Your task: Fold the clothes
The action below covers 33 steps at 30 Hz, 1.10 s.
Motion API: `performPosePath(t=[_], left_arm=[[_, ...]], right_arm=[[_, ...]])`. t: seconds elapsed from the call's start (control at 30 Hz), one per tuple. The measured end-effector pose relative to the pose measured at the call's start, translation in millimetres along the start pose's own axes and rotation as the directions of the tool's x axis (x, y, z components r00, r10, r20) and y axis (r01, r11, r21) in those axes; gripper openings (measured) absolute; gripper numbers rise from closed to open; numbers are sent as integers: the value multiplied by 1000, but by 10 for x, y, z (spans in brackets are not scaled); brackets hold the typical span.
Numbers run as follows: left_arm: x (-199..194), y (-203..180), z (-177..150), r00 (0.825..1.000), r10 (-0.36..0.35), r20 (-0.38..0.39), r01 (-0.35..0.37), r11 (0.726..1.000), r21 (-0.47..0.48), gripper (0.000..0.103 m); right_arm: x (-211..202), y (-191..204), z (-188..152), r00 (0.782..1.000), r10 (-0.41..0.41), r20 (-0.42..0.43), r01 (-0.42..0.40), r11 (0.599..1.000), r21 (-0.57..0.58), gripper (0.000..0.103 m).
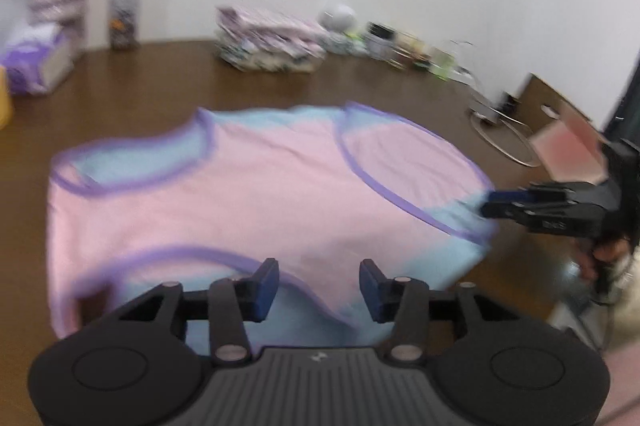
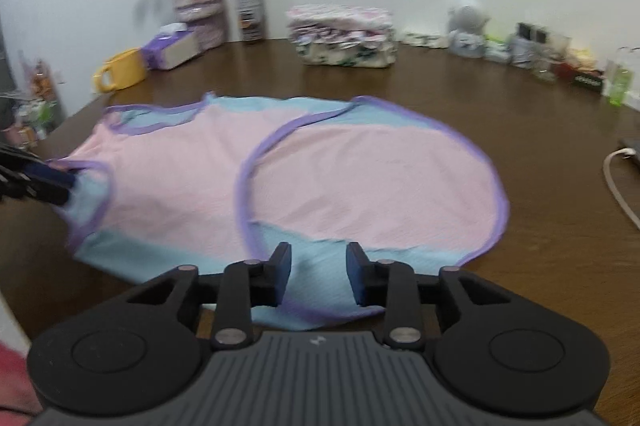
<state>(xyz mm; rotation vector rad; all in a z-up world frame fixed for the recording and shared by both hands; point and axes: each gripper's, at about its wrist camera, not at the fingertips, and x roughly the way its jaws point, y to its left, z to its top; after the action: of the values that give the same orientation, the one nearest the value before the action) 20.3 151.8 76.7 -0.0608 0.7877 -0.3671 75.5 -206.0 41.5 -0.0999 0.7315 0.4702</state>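
Observation:
A pink and light-blue garment (image 1: 256, 194) with purple trim lies spread flat on the brown table (image 1: 160, 82). My left gripper (image 1: 318, 266) hovers over its near blue edge, jaws apart, nothing pressed between the pads. In the right wrist view the same garment (image 2: 360, 178) shows a rounded pink flap folded over it. Over the blue hem nearest to it, my right gripper (image 2: 318, 250) is open too, the cloth lying flat under the gap. Each gripper appears in the other's view: the right gripper (image 1: 492, 204) at the garment's right edge, the left gripper (image 2: 68, 186) at its left edge.
A stack of folded clothes (image 2: 344, 38) sits at the back by the wall. A flower vase (image 2: 196, 2), a bottle (image 2: 250, 6), a tissue box (image 2: 172, 46) and a yellow mug (image 2: 120, 70) stand back left. Small jars (image 2: 540, 54) line the back right; a white cable (image 2: 616, 186) lies at the right.

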Motion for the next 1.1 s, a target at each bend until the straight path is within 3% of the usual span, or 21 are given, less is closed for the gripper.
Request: performPosePath(t=[0.13, 0.3, 0.43, 0.5, 0.63, 0.7, 0.8, 0.93, 1.0, 1.07, 1.1], left_arm=[[205, 121, 25, 994, 112, -16, -112, 994, 10, 43], [339, 270, -126, 981, 192, -37, -191, 981, 29, 41], [238, 278, -91, 987, 158, -38, -157, 987, 26, 42], [174, 300, 58, 994, 108, -7, -108, 994, 15, 42], [299, 334, 594, 987, 153, 49, -155, 987, 36, 42], [538, 410, 865, 987, 153, 41, -153, 988, 1, 42], [998, 570, 1156, 989, 146, 0, -145, 985, -93, 39], [1418, 709, 1275, 986, 166, -14, -165, 969, -184, 38], [1570, 780, 1272, 986, 163, -34, -167, 962, -216, 33], [1683, 828, 1241, 986, 158, -49, -165, 961, -221, 4], [1714, 836, 1216, 987, 156, -45, -162, 963, -216, 5]], right_arm=[[163, -138, 14, 997, -79, -17, 79, 997, 17, 31], [251, -238, -73, 992, -118, -49, 120, 992, 38, 33], [247, -266, 11, 993, -100, -60, 105, 992, 74, 33], [252, -256, 132, 996, -70, -46, 74, 994, 86, 33], [422, -139, 642, 999, -35, 21, 34, 998, 53, 33], [636, -111, 912, 999, -22, 25, 20, 998, 60, 33], [1099, -118, 1270, 1000, -20, -6, 21, 994, 105, 33], [1664, -225, 1498, 996, -28, -80, 43, 980, 195, 33], [1849, -257, 1512, 993, -57, -108, 79, 973, 216, 33], [1946, -306, 1473, 991, -73, -109, 97, 967, 237, 25], [1955, -322, 1458, 992, -74, -101, 97, 965, 243, 17]])
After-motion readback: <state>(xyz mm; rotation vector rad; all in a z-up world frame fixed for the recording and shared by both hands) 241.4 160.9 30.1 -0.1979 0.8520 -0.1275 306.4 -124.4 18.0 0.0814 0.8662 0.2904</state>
